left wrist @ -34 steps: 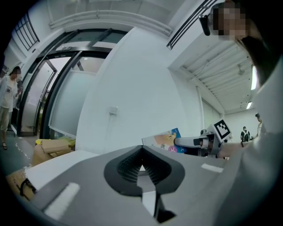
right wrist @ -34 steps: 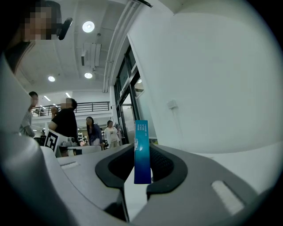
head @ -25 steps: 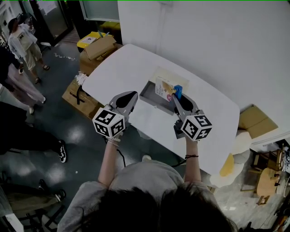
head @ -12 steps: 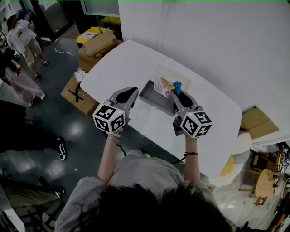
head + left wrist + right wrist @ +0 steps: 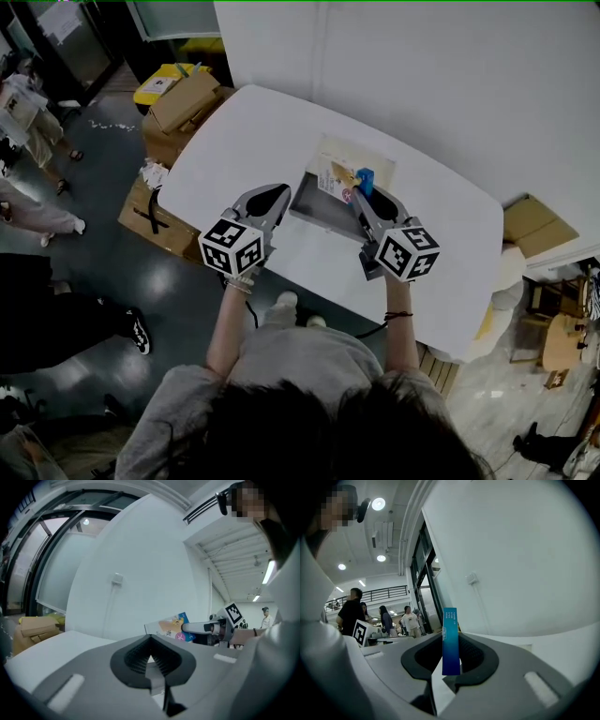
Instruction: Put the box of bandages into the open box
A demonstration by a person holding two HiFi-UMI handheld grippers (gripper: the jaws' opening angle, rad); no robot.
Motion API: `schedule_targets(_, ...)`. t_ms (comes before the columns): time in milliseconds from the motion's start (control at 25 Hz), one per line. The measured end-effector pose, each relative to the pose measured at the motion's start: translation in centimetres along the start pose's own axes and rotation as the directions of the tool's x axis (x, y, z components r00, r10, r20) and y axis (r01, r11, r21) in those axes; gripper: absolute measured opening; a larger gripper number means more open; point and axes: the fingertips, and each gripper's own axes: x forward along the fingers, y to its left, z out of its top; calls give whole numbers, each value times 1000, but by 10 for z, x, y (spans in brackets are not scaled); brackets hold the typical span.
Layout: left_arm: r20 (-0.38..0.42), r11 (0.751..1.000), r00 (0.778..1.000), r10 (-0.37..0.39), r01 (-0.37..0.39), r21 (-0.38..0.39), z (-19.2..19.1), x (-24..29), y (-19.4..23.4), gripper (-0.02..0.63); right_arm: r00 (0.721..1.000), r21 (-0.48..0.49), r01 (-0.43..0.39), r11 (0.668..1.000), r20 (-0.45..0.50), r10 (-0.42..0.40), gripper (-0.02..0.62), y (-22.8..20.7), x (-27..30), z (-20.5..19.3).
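The bandage box (image 5: 343,177), a flat colourful pack with a blue edge, is held upright in my right gripper (image 5: 362,198), which is shut on it. It hangs over the right end of the open grey box (image 5: 312,201) on the white table (image 5: 244,141). In the right gripper view only the pack's blue narrow edge (image 5: 450,639) shows, pinched between the jaws of the right gripper (image 5: 451,657). My left gripper (image 5: 273,199) hovers left of the open box, shut and empty. From the left gripper (image 5: 150,657) view the bandage box (image 5: 171,626) shows ahead.
The open box's pale lid (image 5: 358,154) lies flat behind it. Cardboard boxes (image 5: 180,101) stand on the floor beyond the table's left end, and people stand at the far left. A white wall runs behind the table.
The head camera has shifted a little. Both grippers stay nearly where they were, the right one still holding the bandage box over the open box.
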Motion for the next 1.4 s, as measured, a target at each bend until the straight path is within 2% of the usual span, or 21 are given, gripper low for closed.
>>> schedule_targets(280, -72, 993, 991, -114, 112, -36, -17, 27, 28, -6, 996, 22, 84, 996, -37, -84, 101, -10, 26, -13)
schedule_targets(480, -128, 978, 970, -209, 205, -43, -35, 37, 36, -6, 986, 44, 153, 987, -72, -150, 101, -18, 38, -30)
schedule_targets(640, -179, 967, 950, -256, 248, -66, -47, 45, 37, -6, 983, 124, 162, 979, -110, -149, 101, -26, 41, -45)
schedule_targets(960, -236, 956, 928, -288, 266, -120, -81, 58, 40, -6, 979, 240, 163, 957, -162, -126, 101, -42, 44, -74)
schedule_targets(1400, -261, 949, 915, -308, 276, -153, -106, 68, 32, -6, 965, 324, 150, 934, -255, -66, 101, -49, 53, -104)
